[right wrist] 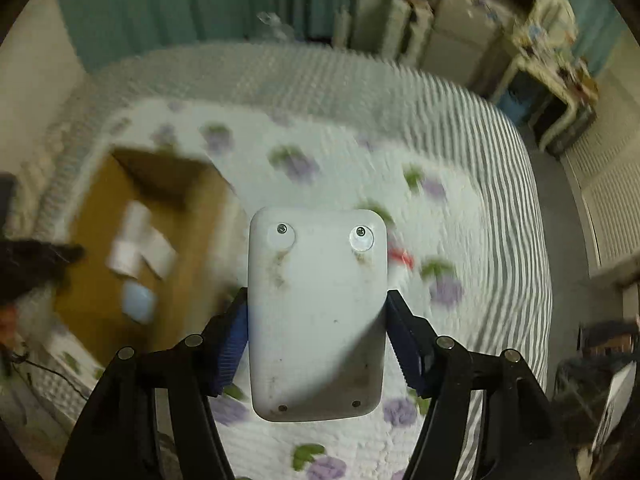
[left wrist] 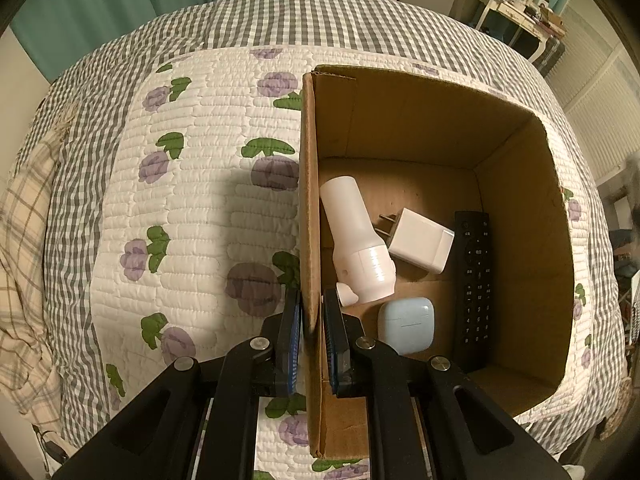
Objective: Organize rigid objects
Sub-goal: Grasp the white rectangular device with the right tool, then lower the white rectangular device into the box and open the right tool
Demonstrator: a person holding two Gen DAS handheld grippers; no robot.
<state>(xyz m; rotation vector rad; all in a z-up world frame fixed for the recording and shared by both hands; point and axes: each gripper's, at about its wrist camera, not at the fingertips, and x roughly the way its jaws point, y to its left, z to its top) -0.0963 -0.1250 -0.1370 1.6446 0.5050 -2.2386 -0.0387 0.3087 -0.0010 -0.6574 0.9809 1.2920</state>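
Note:
An open cardboard box stands on the bed. My left gripper is shut on the box's left wall. Inside lie a white bottle-shaped device, a white charger plug, a pale blue earbud case and a black remote. My right gripper is shut on a white flat device with its screwed underside facing the camera, held above the bed. In the blurred right wrist view the box is to the left.
The bed has a quilted white cover with purple flowers and a grey checked border. A small red and white object lies on the quilt just right of the held device. Furniture and a cluttered desk stand beyond the bed.

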